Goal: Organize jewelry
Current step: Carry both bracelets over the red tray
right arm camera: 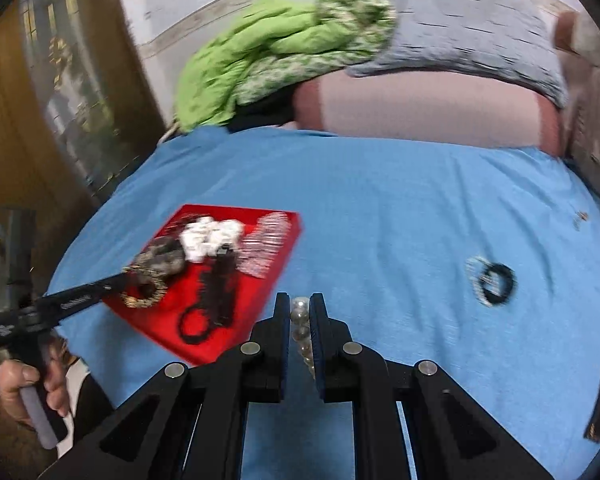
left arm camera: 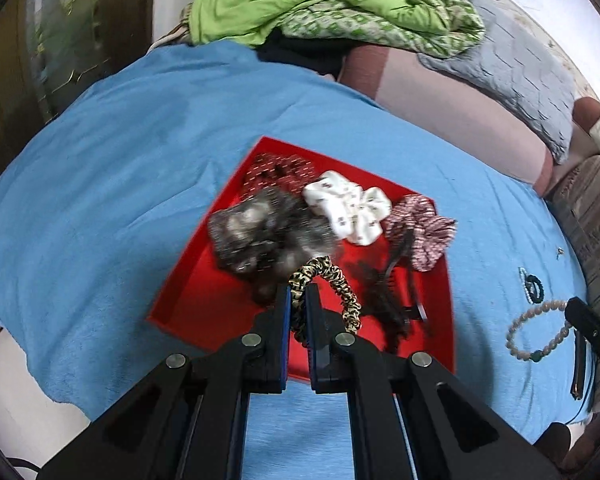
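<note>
Several pieces sorted: most of the loose items already lie in the red tray (left arm camera: 204, 300) on the blue blanket (left arm camera: 120, 160) of the bed.
Tray contents: a grey scrunchie (left arm camera: 260, 236), a white scrunchie (left arm camera: 348, 204), a dark red scrunchie (left arm camera: 276, 170) at the far corner, a red-and-white scrunchie (left arm camera: 424, 236) at the right edge, and a black hair clip (left arm camera: 396, 280) with dark hair ties beside it.
Left claw (left arm camera: 299, 300): pressed together on a leopard-print scrunchie (left arm camera: 332, 284), which hangs from the tips over the near part of the tray; it looks about to be dropped in.
Right claw (right arm camera: 300, 312): clamped on a pale bead bracelet (right arm camera: 301, 332), held above the blanket just right of the tray; the same bracelet shows at the right edge of the left wrist view.
Still out: a small black hair tie with a beaded ring (right arm camera: 492, 280) touching it lies on the blanket, well apart from the tray; a tiny piece (right arm camera: 580, 216) farther off is too small to identify.
Progress: judged well past halfway, with two pieces in hand and at least two left on the blanket.
Surroundings: a green quilt (left arm camera: 300, 0) and a grey pillow (left arm camera: 520, 80) sit at the head of the bed.
</note>
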`<action>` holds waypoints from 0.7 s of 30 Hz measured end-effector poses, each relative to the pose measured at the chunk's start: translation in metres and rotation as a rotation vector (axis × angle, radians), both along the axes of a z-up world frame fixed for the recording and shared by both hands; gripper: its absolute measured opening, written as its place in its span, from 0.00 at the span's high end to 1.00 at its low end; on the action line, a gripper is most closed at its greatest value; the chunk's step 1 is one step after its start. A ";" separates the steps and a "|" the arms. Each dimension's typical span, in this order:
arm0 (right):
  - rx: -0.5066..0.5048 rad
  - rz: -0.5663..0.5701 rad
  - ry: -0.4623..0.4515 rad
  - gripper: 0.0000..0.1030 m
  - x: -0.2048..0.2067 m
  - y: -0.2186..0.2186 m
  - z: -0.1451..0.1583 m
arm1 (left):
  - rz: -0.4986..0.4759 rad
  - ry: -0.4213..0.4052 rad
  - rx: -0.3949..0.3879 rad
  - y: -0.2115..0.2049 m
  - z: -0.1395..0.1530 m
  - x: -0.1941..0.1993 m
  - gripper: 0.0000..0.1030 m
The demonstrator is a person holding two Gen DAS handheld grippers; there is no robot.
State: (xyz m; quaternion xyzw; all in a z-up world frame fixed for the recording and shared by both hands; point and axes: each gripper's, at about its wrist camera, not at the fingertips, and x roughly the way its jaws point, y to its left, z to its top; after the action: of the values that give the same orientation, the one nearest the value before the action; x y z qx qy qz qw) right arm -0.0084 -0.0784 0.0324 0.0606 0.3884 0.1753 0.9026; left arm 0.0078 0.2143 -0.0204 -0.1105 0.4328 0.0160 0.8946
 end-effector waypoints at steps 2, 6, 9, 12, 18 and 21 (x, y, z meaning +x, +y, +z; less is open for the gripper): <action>0.006 0.043 0.006 0.89 0.005 0.020 0.001 | 0.004 0.008 -0.006 0.006 -0.005 0.000 0.94; 0.043 0.121 0.031 0.89 0.016 0.056 0.000 | 0.011 0.029 -0.020 0.019 -0.015 0.001 0.94; 0.081 0.177 0.059 0.89 0.024 0.083 -0.003 | 0.025 0.044 -0.010 0.027 -0.019 0.001 0.94; 0.115 0.223 0.087 0.89 0.034 0.107 -0.010 | 0.042 0.066 -0.003 0.037 -0.024 0.001 0.94; 0.155 0.250 0.193 0.89 0.055 0.139 -0.044 | 0.037 0.078 -0.016 0.047 -0.032 -0.001 0.93; 0.123 0.239 0.231 0.89 0.060 0.143 -0.063 | 0.018 0.074 -0.004 0.043 -0.031 -0.002 0.93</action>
State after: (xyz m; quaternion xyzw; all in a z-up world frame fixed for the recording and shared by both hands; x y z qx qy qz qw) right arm 0.0520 0.0643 -0.0303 0.0888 0.4825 0.2967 0.8193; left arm 0.0061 0.2577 -0.0519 -0.1155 0.4644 0.0273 0.8777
